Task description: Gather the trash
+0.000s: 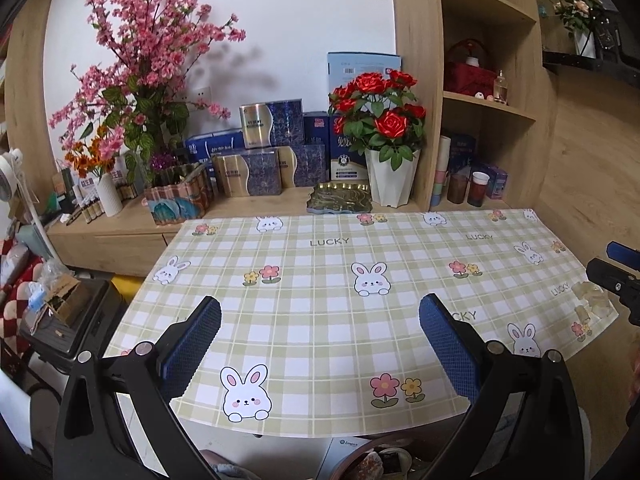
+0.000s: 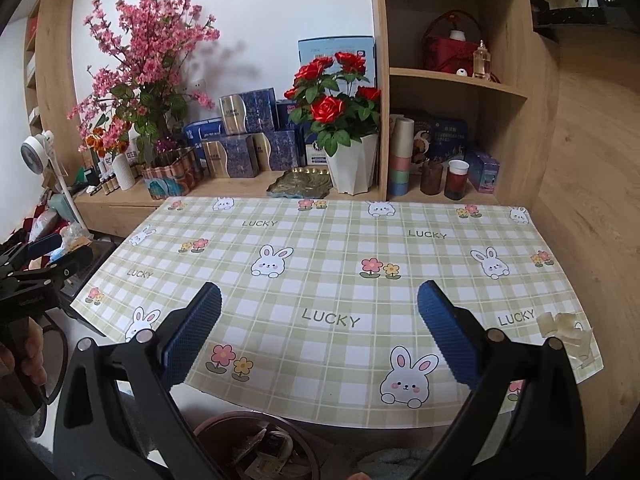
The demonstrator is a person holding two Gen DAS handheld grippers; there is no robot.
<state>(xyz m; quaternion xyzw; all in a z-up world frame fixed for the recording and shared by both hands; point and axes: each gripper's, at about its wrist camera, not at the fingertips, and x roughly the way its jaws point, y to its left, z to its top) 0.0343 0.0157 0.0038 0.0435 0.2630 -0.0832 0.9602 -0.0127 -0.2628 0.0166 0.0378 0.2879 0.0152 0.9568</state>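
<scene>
A table with a green checked bunny cloth (image 1: 320, 272) (image 2: 328, 264) fills both views. Crumpled clear tape scraps (image 2: 564, 330) lie at its right front corner; they also show in the left wrist view (image 1: 592, 300). A brown trash bin (image 2: 256, 448) with scraps inside sits below the table's front edge; its rim shows in the left wrist view (image 1: 372, 460). My left gripper (image 1: 320, 344) is open and empty over the front of the table. My right gripper (image 2: 320, 332) is open and empty, left of the tape scraps.
A wooden sideboard (image 1: 132, 236) behind the table holds pink blossoms (image 1: 148, 64), a red rose pot (image 1: 384, 152), blue boxes (image 1: 256, 168) and a green tray (image 1: 340, 198). Shelves (image 2: 456, 80) at the right hold cups. Clutter and a black box (image 1: 68, 320) stand at the left.
</scene>
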